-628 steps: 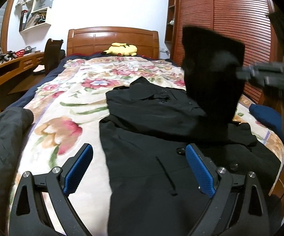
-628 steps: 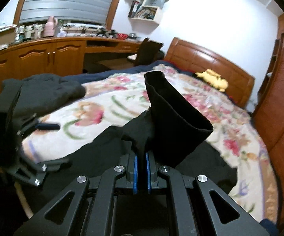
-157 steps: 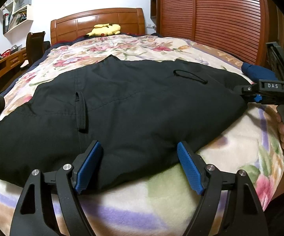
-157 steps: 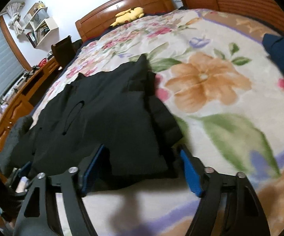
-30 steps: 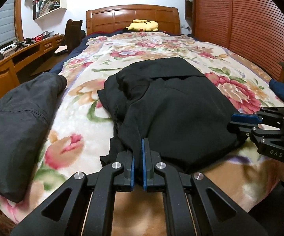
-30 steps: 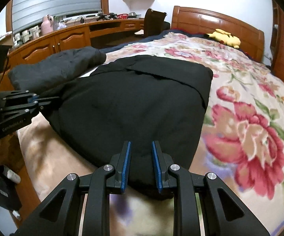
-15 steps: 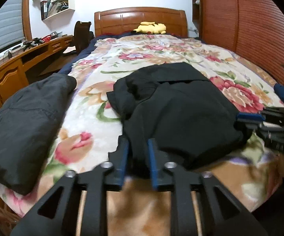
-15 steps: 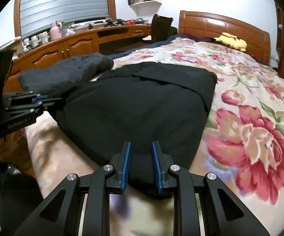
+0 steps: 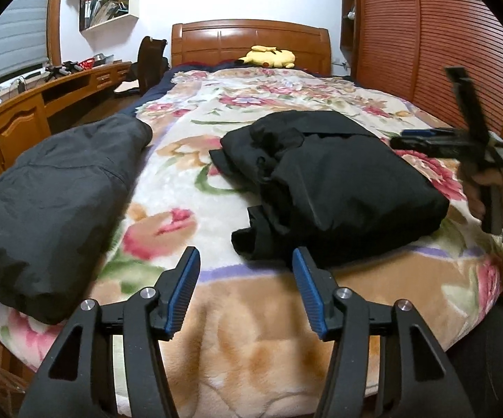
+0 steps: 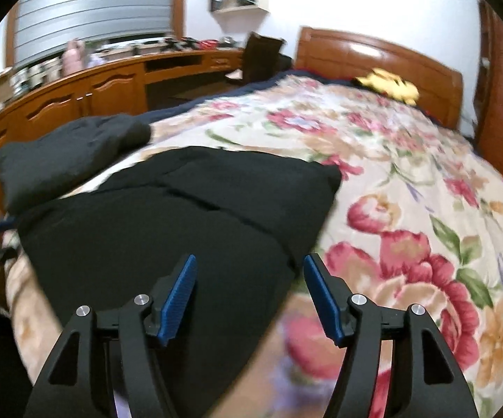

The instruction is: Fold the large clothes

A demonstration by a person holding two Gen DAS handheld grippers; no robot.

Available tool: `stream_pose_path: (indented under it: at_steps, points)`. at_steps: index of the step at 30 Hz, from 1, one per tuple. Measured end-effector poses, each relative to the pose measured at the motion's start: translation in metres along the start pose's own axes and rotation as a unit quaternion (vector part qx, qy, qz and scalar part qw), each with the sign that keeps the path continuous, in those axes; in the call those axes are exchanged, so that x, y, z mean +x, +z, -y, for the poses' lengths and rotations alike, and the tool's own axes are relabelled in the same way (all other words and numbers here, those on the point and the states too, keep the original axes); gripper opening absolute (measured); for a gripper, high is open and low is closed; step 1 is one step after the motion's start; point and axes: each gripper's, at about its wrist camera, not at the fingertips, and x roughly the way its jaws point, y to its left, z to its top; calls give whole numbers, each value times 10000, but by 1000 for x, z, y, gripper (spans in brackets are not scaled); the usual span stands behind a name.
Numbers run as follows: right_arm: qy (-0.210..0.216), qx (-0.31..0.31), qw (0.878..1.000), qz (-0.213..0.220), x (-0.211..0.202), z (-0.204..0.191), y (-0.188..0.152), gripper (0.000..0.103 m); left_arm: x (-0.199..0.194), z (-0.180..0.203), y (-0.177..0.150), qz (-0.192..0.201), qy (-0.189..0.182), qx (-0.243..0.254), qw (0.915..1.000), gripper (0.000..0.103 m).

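lying folded on the floral blanket [image 9: 195, 188] near the foot of the bed, the black coat [image 9: 338, 188] is a thick bundle with loose layers bunched along its edge at 9 o'clock. the left gripper [image 9: 246, 287] hangs at 6 o'clock of the coat, its jaws opening, blue pads apart over bare blanket with no cloth between them. in the right wrist view the right gripper [image 10: 249, 291] sits at the coat's near corner, jaws opening too, the fabric's edge seen through the gap but not pinched. a dark grey garment [image 9: 46, 188] lies at 9 o'clock of the coat, well apart. a yellow plush toy [image 9: 269, 57] rests at 12 o'clock by the headboard [image 9: 249, 40].
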Motion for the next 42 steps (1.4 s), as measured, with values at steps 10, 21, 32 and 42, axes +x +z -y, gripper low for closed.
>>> stream_pose_path:
  at_steps: [10,21,32,42]
  points:
    - [-167,294,9992,-229,68,17,50,70,23,-2,-2,-168,-97,48,9998,56]
    - [-236,569,9980,-123,111,35,64,73,35,-3,-6,-234,-159,31,9996,56]
    - [54,983,9936,-549,147,51,56,76,37,2,-9,-172,-114,54,9998,57]
    - [24,1076,9921,-646,150,54,56,80,22,-2,-9,-34,-395,-112,9992,56]
